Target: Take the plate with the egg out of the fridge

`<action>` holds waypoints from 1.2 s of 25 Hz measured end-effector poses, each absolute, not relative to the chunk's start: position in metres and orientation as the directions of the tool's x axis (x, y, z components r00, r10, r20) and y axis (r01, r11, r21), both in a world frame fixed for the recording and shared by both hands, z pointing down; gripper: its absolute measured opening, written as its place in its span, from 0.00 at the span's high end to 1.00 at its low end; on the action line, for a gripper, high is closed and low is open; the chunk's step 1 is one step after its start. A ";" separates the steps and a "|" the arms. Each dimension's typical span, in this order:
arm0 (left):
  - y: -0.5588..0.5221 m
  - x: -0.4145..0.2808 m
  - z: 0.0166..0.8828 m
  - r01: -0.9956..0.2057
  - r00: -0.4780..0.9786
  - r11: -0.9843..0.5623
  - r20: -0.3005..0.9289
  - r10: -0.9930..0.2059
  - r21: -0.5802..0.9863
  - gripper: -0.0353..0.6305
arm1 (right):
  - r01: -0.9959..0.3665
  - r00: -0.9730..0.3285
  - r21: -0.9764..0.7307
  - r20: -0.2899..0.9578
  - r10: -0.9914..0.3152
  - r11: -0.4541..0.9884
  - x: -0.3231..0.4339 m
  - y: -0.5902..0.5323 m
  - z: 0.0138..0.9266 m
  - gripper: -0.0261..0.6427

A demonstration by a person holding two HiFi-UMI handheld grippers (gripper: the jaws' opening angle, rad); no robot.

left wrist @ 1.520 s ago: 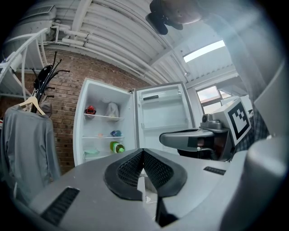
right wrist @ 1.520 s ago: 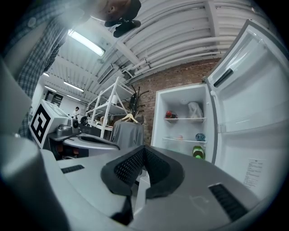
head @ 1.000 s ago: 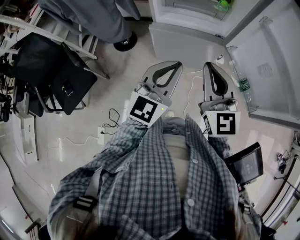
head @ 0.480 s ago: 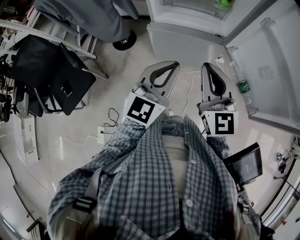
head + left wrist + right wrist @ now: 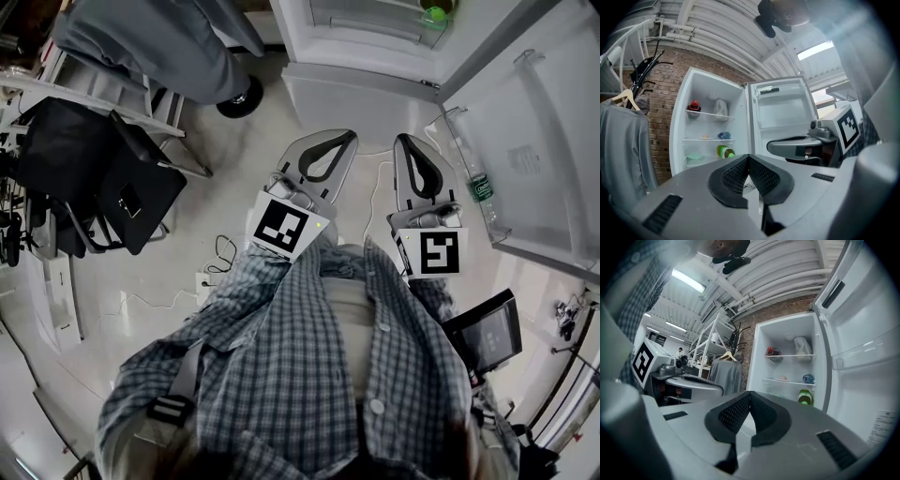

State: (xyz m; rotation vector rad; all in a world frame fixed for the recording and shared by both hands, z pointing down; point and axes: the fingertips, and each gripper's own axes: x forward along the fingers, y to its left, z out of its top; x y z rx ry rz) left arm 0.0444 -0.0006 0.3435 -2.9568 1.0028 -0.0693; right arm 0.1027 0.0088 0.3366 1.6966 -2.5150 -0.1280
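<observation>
The fridge [image 5: 708, 123] stands open ahead of me. On its middle shelf a small orange-brown egg [image 5: 784, 378] lies on a pale plate, which is hard to make out; the egg [image 5: 705, 137] also shows in the left gripper view. My left gripper [image 5: 749, 157] is shut and holds nothing, well short of the fridge. My right gripper [image 5: 750, 393] is also shut and holds nothing. In the head view the left gripper [image 5: 336, 139] and the right gripper [image 5: 403, 141] point side by side at the fridge's lower front [image 5: 361, 89].
The fridge door [image 5: 525, 141] swings open at the right with a bottle [image 5: 478, 187] in its rack. Inside are a red item [image 5: 772, 351], a white bag [image 5: 802, 348], a blue item [image 5: 808, 378] and a green bottle [image 5: 804, 397]. A person [image 5: 159, 42] and a black chair [image 5: 112, 178] stand left.
Both grippers have moved forward toward the fridge, and the fridge and floor have shifted in the head view. The jaws of both stay shut.
</observation>
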 end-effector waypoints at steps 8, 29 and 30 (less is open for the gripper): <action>-0.050 0.050 0.336 -0.587 0.808 -0.809 0.026 -0.588 -0.032 0.94 | -0.930 -0.333 0.142 0.068 -0.940 0.340 0.106 -0.046 0.333 0.95; -0.188 0.050 0.331 -0.519 0.855 -0.853 -0.009 -0.519 -0.057 0.94 | -0.942 -0.290 0.170 0.026 -0.957 0.290 0.093 -0.184 0.327 0.95; -0.193 0.048 0.331 -0.515 0.857 -0.855 -0.010 -0.516 -0.058 0.94 | -0.944 -0.287 0.163 0.027 -0.958 0.287 0.091 -0.189 0.327 0.95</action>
